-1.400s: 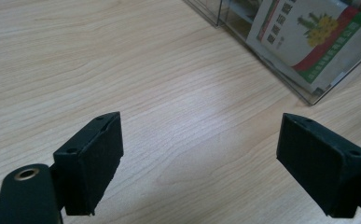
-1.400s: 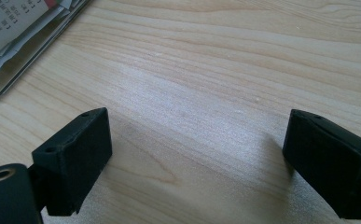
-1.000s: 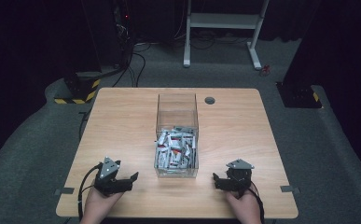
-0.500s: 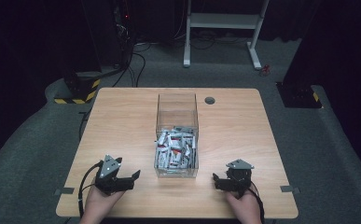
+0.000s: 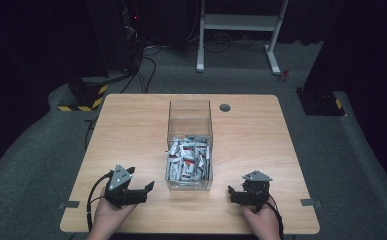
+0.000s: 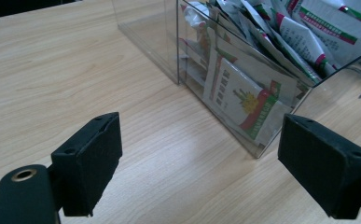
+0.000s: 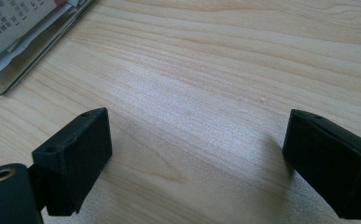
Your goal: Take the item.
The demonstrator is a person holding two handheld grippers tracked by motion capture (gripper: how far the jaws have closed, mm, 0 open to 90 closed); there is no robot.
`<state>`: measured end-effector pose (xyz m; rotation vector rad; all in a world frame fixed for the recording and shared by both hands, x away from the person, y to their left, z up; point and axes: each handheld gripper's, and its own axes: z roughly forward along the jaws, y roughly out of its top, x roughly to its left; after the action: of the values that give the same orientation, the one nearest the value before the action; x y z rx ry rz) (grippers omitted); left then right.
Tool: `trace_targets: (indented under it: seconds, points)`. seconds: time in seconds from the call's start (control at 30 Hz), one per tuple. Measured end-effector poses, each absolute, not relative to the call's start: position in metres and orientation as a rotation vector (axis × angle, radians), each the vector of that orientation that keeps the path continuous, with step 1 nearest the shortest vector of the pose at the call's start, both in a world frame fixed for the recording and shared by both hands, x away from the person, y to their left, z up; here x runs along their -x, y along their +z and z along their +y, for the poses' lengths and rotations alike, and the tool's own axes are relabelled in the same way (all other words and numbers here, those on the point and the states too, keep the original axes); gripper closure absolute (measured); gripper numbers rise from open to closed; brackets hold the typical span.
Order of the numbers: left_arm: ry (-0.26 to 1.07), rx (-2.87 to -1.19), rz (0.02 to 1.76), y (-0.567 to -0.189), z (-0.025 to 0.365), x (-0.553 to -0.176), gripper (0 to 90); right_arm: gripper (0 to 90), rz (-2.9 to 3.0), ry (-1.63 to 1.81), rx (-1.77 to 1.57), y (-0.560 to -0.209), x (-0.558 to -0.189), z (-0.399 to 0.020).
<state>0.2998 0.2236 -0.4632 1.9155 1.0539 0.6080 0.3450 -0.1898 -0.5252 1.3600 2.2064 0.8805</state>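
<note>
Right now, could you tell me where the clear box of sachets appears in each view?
High view: clear box at table centre, between the grippers.
Left gripper view: its corner at upper right.
Right gripper view: its bottom edge at top left.
Shared landmark: the sachets inside.

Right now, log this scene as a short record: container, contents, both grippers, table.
container: clear plastic box, upright at the middle of the table, open on top
contents: printed sachets piled in its near half; far half looks bare
left gripper: open, holding nothing, low over the table, aimed at the box's near corner
right gripper: open, holding nothing, over bare wood right of the box
table: light wooden top, round cable hole near the far edge
</note>
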Motion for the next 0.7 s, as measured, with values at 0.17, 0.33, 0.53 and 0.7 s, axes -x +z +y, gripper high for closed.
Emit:
trace_targets:
  seconds: [0.17, 0.33, 0.53, 0.7]
  points:
    - [0.599, -1.918, 1.079, -0.461, 0.223, -0.302, 11.4, 7.8, 2.206, 0.881, -1.36, -0.525, -0.345, -0.19]
    - [0.55, -1.904, 1.078, -0.458, 0.222, -0.304, 11.3, 7.8, 2.207, 0.881, -1.361, -0.525, -0.345, -0.19]
    - [0.514, -1.881, 1.047, -0.451, 0.216, -0.303, 12.5, 7.8, 2.207, 0.881, -1.362, -0.525, -0.345, -0.19]
    - [0.489, -1.872, 1.026, -0.447, 0.21, -0.304, 14.1, 7.8, 2.207, 0.881, -1.362, -0.525, -0.345, -0.19]
